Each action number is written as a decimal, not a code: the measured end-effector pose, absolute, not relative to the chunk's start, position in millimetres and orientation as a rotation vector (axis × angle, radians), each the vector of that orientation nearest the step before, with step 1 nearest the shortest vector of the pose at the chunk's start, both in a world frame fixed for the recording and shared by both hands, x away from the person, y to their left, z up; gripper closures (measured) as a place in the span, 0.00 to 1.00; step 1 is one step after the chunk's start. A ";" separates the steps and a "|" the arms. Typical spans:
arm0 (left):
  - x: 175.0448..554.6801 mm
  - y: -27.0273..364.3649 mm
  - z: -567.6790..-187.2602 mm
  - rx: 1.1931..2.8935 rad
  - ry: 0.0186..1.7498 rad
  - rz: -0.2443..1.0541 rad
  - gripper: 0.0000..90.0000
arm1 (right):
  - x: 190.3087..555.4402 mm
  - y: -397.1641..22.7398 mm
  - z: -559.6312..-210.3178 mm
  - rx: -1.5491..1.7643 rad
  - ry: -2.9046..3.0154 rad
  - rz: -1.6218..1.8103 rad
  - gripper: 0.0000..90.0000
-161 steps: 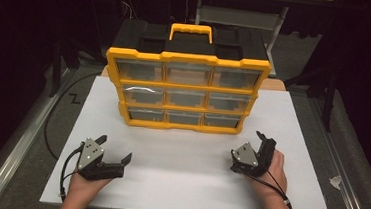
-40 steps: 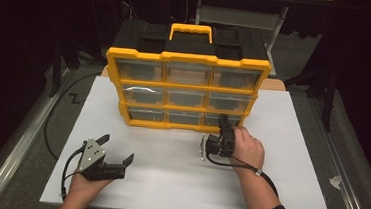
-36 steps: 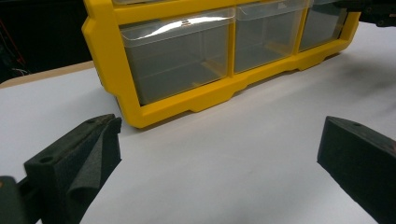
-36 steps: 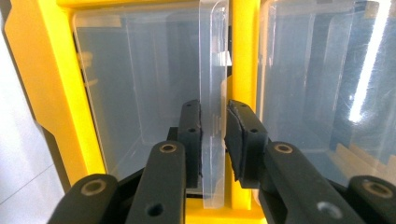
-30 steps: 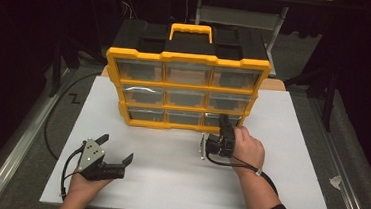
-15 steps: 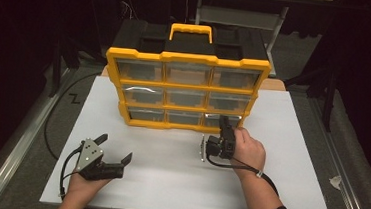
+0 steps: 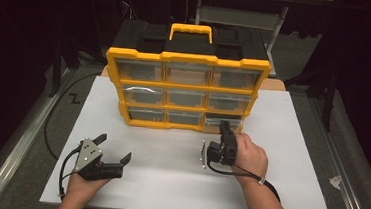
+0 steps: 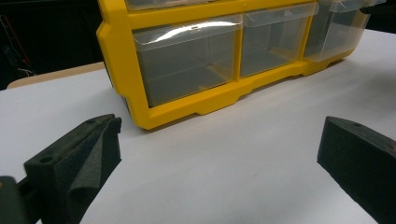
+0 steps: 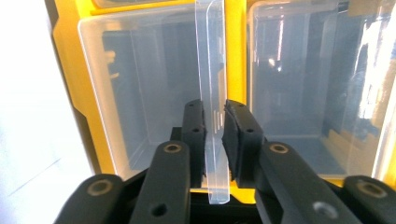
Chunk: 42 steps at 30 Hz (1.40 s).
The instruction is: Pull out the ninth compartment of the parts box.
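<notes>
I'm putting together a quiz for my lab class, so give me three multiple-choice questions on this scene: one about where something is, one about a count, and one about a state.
1. Which drawer of the yellow organizer has the right gripper gone to?
A. top left
B. middle centre
C. bottom right

2. How many clear drawers does the organizer's front show?
A. six
B. nine
C. twelve

3. How do the jaws of the left gripper stand?
A. open, with nothing between them
B. shut on a drawer's tab
C. shut on a cable

Answers:
1. C: in the high view the right gripper meets the bottom right drawer, and its own view shows the jaws pinching that drawer's clear tab.
2. B: the front has three rows of three.
3. A: its pads stand wide apart over the white board.
</notes>
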State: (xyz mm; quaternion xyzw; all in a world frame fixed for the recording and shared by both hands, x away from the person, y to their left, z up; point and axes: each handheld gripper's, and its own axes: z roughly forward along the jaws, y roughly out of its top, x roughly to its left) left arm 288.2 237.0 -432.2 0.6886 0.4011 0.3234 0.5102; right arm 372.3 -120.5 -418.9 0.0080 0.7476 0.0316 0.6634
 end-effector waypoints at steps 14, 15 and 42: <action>289.2 237.0 -433.0 1.663 0.964 0.777 0.00 | 384.9 -120.8 -412.5 0.037 1.784 0.022 0.64; 289.2 236.8 -433.1 1.666 0.962 0.777 0.00 | 384.9 -121.1 -413.4 0.045 1.789 0.024 0.69; 289.4 235.7 -433.4 1.666 0.958 0.763 0.00 | 348.2 -123.4 -413.9 -0.014 1.758 0.017 0.87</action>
